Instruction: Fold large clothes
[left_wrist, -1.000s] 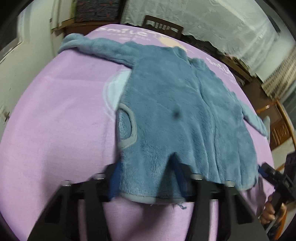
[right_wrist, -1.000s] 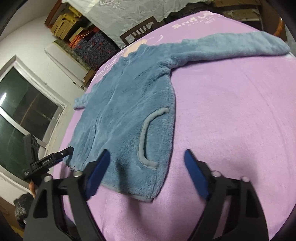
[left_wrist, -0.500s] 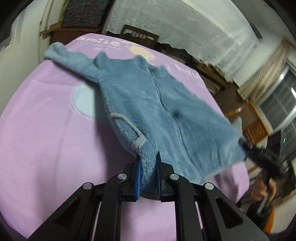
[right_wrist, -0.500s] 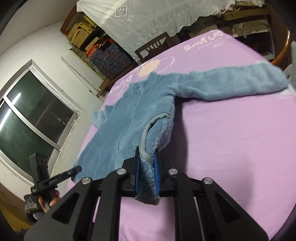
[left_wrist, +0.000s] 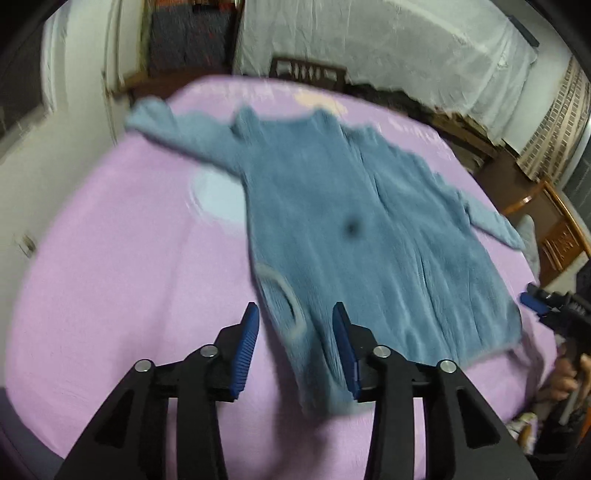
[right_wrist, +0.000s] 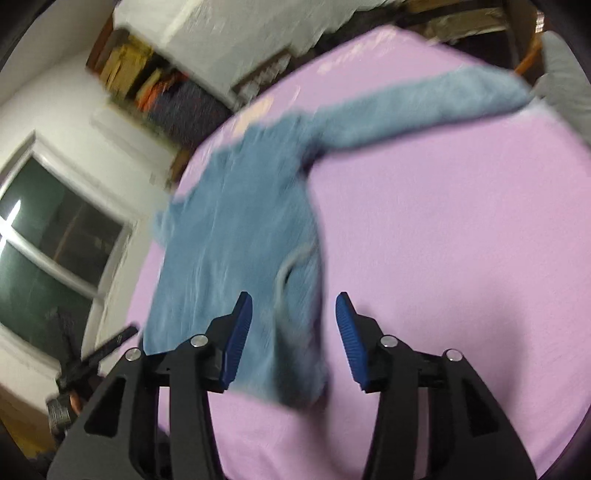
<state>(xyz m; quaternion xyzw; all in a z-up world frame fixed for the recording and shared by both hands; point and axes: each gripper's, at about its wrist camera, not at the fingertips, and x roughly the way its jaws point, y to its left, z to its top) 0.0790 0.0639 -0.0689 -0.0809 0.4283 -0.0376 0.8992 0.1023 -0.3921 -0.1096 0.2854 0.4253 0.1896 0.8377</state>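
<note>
Two hand-held grippers are letting go of a fluffy blue fleece garment (left_wrist: 354, 229) lying on a pink-covered bed (left_wrist: 122, 266).

The left hand-held gripper (left_wrist: 295, 325) and right hand-held gripper (right_wrist: 293, 317) are standing apart, jaws just opening, each with a hem corner loose between the pads. Half a second earlier both were clamped on the lifted hem; now it is dropping flat, likely straightened for folding.

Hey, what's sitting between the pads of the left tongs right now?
In the left wrist view, the hem corner of the blue fleece garment lies between the left tongs, which have just been opening, pads off it.
</note>
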